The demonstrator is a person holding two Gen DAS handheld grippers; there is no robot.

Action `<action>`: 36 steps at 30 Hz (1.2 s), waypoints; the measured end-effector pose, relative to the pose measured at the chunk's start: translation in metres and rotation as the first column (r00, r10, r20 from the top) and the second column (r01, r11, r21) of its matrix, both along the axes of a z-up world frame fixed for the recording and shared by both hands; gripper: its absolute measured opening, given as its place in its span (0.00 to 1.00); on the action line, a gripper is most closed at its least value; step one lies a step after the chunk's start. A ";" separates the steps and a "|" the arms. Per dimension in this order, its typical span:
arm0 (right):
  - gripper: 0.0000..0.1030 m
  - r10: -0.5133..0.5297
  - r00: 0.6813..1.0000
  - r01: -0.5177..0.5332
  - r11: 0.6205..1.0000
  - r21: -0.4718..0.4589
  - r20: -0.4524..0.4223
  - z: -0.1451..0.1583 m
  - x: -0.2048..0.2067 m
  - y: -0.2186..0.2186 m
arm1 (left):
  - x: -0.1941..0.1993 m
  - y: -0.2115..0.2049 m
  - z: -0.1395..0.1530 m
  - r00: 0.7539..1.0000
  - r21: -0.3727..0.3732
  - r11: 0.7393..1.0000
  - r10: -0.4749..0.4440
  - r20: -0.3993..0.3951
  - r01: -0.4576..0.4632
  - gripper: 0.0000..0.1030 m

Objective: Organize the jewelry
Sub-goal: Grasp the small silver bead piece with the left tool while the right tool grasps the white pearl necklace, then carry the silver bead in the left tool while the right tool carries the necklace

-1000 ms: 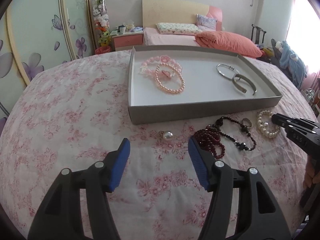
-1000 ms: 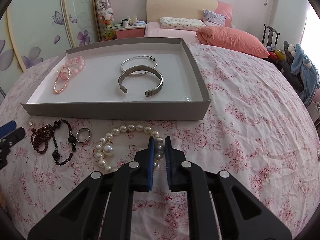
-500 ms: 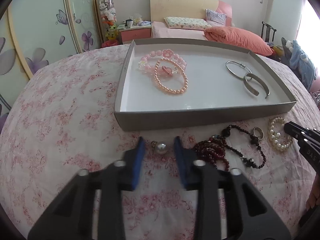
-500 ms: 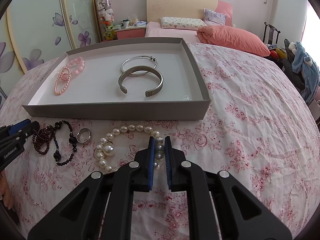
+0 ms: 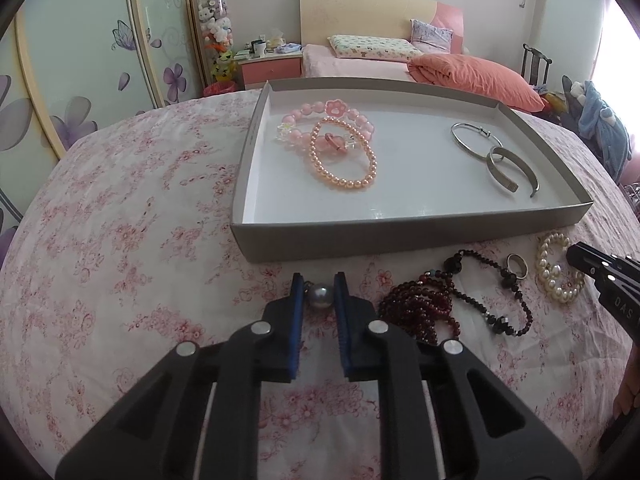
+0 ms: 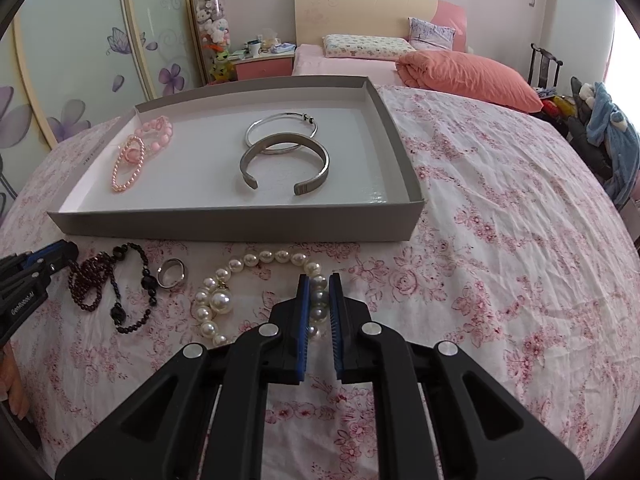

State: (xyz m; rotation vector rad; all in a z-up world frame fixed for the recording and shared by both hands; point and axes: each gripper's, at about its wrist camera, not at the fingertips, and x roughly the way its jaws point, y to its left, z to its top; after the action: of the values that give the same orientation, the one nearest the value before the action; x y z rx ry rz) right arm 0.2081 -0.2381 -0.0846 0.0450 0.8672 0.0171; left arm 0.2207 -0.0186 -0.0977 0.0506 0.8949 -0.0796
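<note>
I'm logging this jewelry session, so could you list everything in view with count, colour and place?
Shallow cardboard tray: one, grey outside and white inside, on the bedspread.
Bead bracelets: two, pink and peach, overlapping at the tray's left end.
Metal bangles: two, silver, a thin ring and an open cuff, touching, in the tray's right part.
Dark bead strands: tangled, deep red and black, on the bedspread before the tray.
Metal ring: one, silver, beside the strands.
White pearl bracelet: one, on the bedspread.
Single pearl: one, grey-white.
Floral bedspread: pink on white.
Left claw: shut on the single pearl.
Right claw: shut on the white pearl bracelet.
</note>
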 end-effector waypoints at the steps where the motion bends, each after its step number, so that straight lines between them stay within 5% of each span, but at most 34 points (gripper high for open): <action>1: 0.10 0.004 1.000 -0.004 1.000 0.007 0.008 0.002 -0.001 0.000 | 0.000 0.001 0.000 1.000 -0.003 1.000 0.000 -0.001 0.000 0.15; 10: 0.10 0.093 0.982 -0.103 0.993 0.053 0.161 0.036 -0.016 0.018 | -0.011 0.013 0.006 1.000 -0.020 1.000 0.019 0.022 -0.019 0.15; 23: 0.10 0.152 0.960 -0.181 0.978 0.107 0.235 0.052 -0.033 0.033 | -0.026 0.015 0.018 0.997 -0.026 0.999 0.024 0.069 -0.022 0.15; 29: 0.10 0.155 0.943 -0.196 0.974 0.115 0.294 0.069 -0.048 0.035 | -0.040 0.014 0.040 0.987 -0.032 0.999 0.037 0.157 -0.033 0.15; 36: 0.10 0.134 0.912 -0.179 0.980 0.083 0.387 0.093 -0.066 0.038 | -0.068 0.004 0.077 0.948 -0.007 0.999 0.034 0.317 -0.033 0.15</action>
State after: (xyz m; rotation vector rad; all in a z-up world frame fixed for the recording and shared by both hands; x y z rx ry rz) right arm 0.1421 -0.2005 0.0082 0.0792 0.4775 0.2216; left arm 0.1524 -0.0147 -0.0203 0.0451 0.5725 -0.0387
